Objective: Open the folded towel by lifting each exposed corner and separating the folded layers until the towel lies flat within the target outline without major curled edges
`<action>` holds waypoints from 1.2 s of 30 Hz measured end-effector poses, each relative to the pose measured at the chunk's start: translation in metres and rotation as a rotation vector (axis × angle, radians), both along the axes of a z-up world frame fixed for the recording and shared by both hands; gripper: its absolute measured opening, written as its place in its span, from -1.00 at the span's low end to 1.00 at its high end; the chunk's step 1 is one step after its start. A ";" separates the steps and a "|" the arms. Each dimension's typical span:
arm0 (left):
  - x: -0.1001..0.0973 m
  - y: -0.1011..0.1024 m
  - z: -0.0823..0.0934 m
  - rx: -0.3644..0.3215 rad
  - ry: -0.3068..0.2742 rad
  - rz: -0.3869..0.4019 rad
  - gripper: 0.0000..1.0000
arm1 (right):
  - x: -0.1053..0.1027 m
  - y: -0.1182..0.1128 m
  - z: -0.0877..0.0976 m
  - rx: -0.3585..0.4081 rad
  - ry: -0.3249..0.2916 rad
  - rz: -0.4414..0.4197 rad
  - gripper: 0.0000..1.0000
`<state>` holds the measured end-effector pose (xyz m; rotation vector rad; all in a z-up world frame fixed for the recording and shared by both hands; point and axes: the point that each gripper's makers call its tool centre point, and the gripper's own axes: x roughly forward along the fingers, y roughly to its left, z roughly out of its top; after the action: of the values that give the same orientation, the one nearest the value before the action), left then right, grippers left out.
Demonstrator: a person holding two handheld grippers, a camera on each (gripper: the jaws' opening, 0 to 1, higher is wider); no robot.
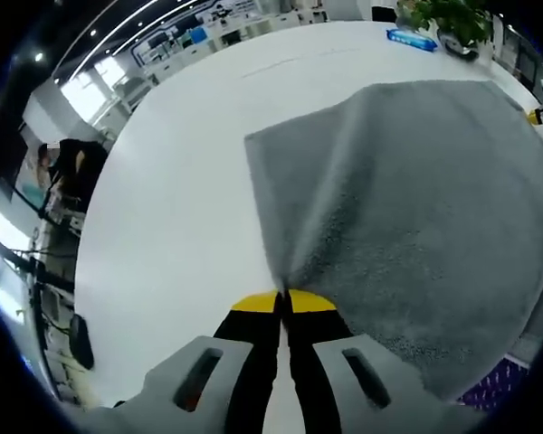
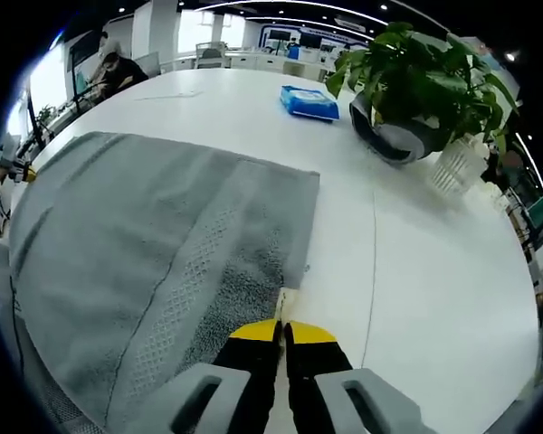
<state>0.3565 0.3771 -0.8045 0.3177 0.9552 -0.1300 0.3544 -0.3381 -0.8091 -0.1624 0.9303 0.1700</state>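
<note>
**Both grippers clamped on the grey towel's near edge**

In the left gripper view, a person in dark clothing (image 1: 77,167) sits at a desk far off on the left. The yellow-tipped black left gripper (image 1: 283,303) has its jaws pressed together on the near corner of the grey terry-cloth towel (image 1: 416,208), and a raised crease runs from the pinched point away across the cloth. The towel spreads to the right over the white round table (image 1: 181,208). A blue flat packet (image 1: 412,39) lies at the far edge.

In the right gripper view, the towel (image 2: 154,244) covers the left part of the table (image 2: 416,271). The right gripper (image 2: 282,333) is closed on the towel's near right corner. Farther right stand the blue packet (image 2: 309,102) and a leafy green plant in a grey pot (image 2: 407,99).
</note>
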 end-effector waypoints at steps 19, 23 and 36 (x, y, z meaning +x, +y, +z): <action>0.062 -0.067 0.037 -0.211 -0.186 0.035 -0.78 | -0.088 0.064 0.016 0.068 -0.012 0.122 -0.88; 0.077 -0.072 0.022 -0.226 -0.135 0.032 -0.88 | -0.101 0.066 0.010 0.078 0.009 0.103 -0.88; 0.097 -0.065 0.008 -0.170 -0.148 -0.023 -0.84 | -0.109 0.069 0.000 0.085 0.040 0.101 -0.89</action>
<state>0.4532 0.3122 -0.7966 0.1789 0.7882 -0.2046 0.2454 -0.2694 -0.8092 -0.1278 0.9537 0.3065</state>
